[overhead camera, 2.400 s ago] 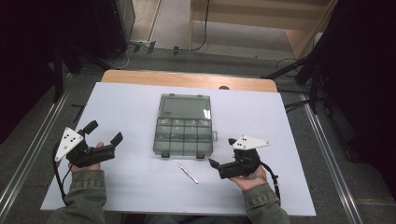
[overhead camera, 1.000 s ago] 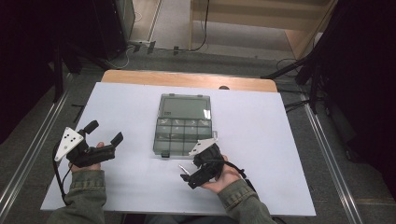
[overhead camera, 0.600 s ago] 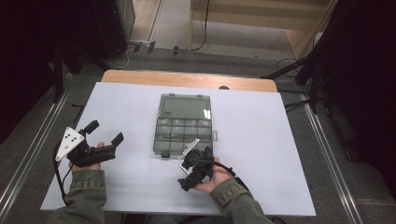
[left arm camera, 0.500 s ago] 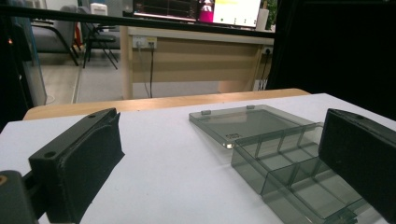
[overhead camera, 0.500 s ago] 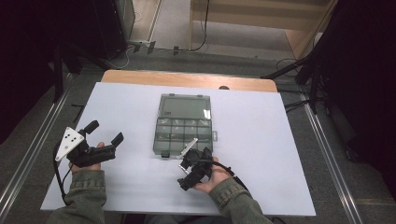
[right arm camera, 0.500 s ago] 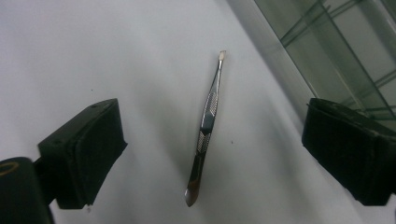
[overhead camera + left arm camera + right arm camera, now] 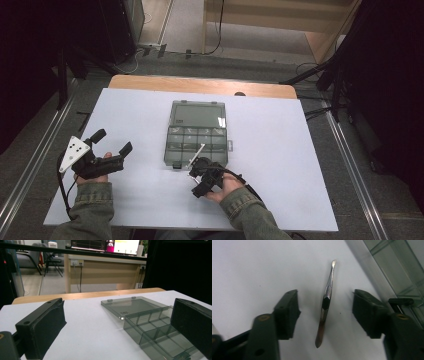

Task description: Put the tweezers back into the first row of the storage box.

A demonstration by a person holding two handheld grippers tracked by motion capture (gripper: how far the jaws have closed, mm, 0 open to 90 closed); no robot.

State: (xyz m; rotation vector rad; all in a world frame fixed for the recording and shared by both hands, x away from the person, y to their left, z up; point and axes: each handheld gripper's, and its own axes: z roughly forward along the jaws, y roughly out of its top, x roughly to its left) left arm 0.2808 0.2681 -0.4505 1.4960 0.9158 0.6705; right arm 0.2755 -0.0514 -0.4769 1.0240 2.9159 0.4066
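right gripper (image 7: 325,312) released, jaws either side of tweezers (image 7: 325,300) lying flat on worktop (image 7: 300,150); organiser box (image 7: 397,272) just beyond right jaw; left gripper (image 7: 120,325) released, idle

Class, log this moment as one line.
right gripper: open, astride tweezers | left gripper: open, idle | box: open

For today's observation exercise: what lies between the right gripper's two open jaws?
In the right gripper view, metal tweezers lie flat on the white table between the open right gripper jaws, touching neither, beside the clear organizer box.
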